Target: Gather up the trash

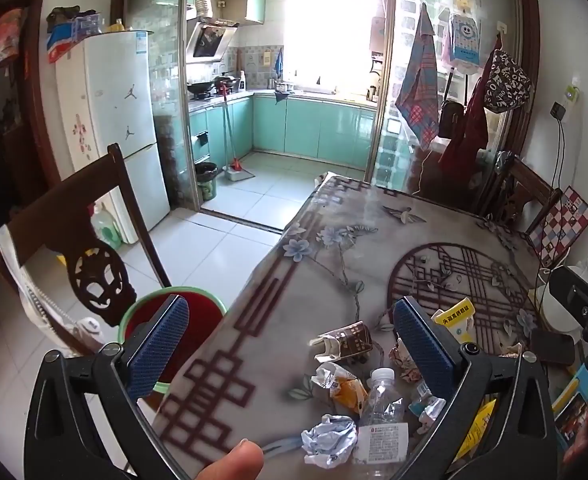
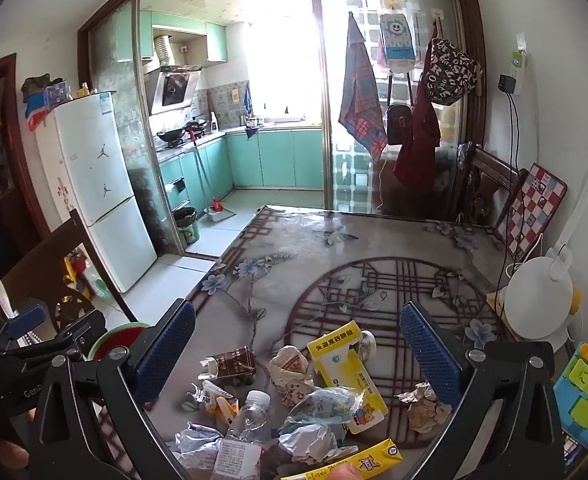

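Both grippers, left (image 1: 285, 344) and right (image 2: 298, 352), hover with jaws spread and empty above the trash (image 2: 294, 396) heaped at the table's (image 2: 294, 240) near edge, beside the red bin (image 1: 201, 312) on the floor, ready for short drops.

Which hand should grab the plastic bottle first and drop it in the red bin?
Probably left. The plastic bottle lies between the left tongs' open jaws, and the red bin sits just off the table edge on that side. The right tongs hang open farther from it.
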The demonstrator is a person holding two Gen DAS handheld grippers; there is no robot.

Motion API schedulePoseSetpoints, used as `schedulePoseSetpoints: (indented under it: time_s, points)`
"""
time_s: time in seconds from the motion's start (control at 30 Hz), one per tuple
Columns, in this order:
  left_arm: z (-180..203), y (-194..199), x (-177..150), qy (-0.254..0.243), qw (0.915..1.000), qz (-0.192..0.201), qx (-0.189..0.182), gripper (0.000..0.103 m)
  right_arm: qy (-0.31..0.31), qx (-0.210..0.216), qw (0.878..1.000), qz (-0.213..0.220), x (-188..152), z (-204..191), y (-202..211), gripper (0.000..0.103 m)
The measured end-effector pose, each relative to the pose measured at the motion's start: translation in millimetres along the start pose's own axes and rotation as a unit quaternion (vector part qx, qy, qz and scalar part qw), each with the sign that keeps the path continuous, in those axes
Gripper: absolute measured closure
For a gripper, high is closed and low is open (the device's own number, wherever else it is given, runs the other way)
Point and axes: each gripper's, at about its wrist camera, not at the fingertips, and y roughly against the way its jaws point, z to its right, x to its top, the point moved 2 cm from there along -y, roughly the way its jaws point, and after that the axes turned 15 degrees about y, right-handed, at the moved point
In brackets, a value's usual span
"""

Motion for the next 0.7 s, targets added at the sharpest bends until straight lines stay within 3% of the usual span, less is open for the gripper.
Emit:
schedulePoseSetpoints:
  time_s: [0.7]
  points:
    - [7.5, 2.6, 0.9, -0.012, 0.9999, 0.006, 0.001, 0.0, 0.003, 0.001, 1.0, -0.004, -0.8, -1.4, -4.1, 0.0]
